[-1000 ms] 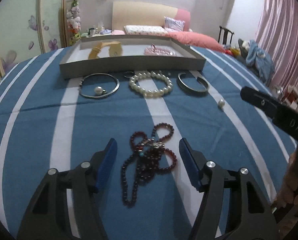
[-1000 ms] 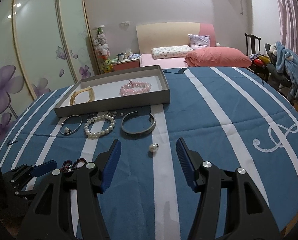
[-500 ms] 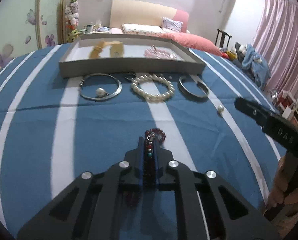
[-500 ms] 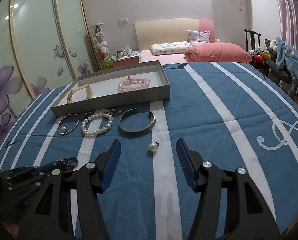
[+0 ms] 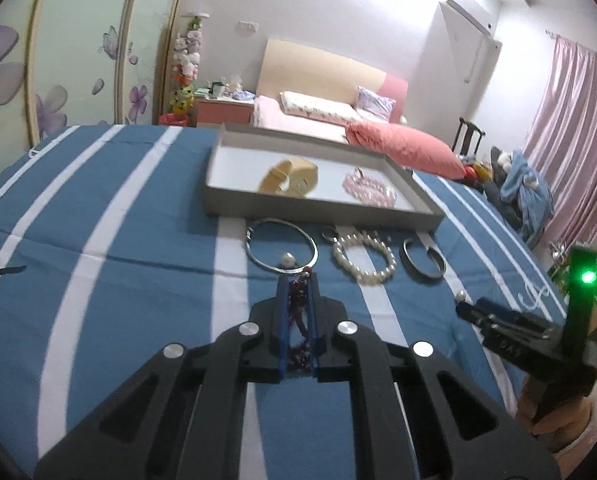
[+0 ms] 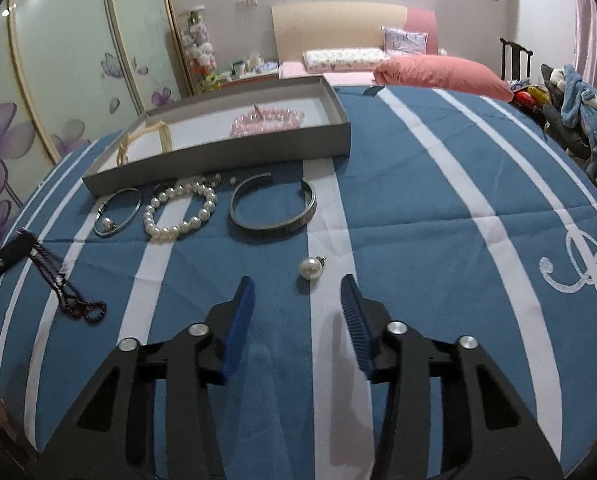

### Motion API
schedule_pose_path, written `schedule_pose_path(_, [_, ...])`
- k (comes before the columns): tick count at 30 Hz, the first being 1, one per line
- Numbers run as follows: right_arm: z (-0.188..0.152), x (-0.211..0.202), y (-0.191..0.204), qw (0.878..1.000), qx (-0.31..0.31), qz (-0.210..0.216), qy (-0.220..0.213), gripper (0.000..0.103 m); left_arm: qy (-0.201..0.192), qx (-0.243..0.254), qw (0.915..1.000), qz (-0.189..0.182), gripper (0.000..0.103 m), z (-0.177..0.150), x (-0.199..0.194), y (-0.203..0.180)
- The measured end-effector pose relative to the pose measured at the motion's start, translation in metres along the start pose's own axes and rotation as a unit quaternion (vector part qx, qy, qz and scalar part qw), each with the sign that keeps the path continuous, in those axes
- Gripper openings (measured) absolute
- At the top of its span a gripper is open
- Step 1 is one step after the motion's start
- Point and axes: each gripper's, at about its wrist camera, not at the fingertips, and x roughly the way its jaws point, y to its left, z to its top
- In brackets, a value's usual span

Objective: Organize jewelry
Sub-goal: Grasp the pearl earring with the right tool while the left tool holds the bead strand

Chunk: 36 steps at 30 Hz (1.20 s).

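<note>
My left gripper is shut on a dark red bead string. The string hangs from it above the blue striped cloth, and its lower loop trails down to the cloth. My right gripper hovers low over a single pearl earring. Its jaws are closing, and the pearl lies just ahead of the tips, untouched. A grey tray farther back holds a yellow band and a pink bead bracelet.
In front of the tray lie a thin silver bangle with a pearl, a white pearl bracelet and a dark cuff bangle. Beyond the cloth stand a bed with a red pillow, a wardrobe and a chair.
The left jaws shut on the dark red beads and lifted them off the cloth toward the tray. The right gripper sank toward the pearl earring and its jaws narrowed.
</note>
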Motion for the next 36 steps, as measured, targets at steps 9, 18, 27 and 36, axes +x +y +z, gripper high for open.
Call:
schedule_pose_path(9, [0.012,0.008,0.000,1.000,0.013,-0.018,0.022,0.033,-0.027,-0.007,0.9996,-0.003,0.009,0.010,-0.021,0.006])
schedule_pose_path(18, [0.015,0.013,0.005,0.999,0.003,-0.033,0.028,0.017,-0.028,-0.010,0.9996,-0.002,0.009,0.010,-0.023,0.008])
schedule_pose_path(27, [0.014,0.007,0.001,1.000,0.011,-0.012,0.017,0.014,-0.030,-0.007,0.9995,-0.003,0.009,0.009,-0.025,0.008])
schedule_pose_path(36, [0.024,-0.026,0.012,0.998,0.000,0.015,-0.058,0.014,-0.044,0.001,0.9990,-0.005,0.009,0.015,-0.034,0.003])
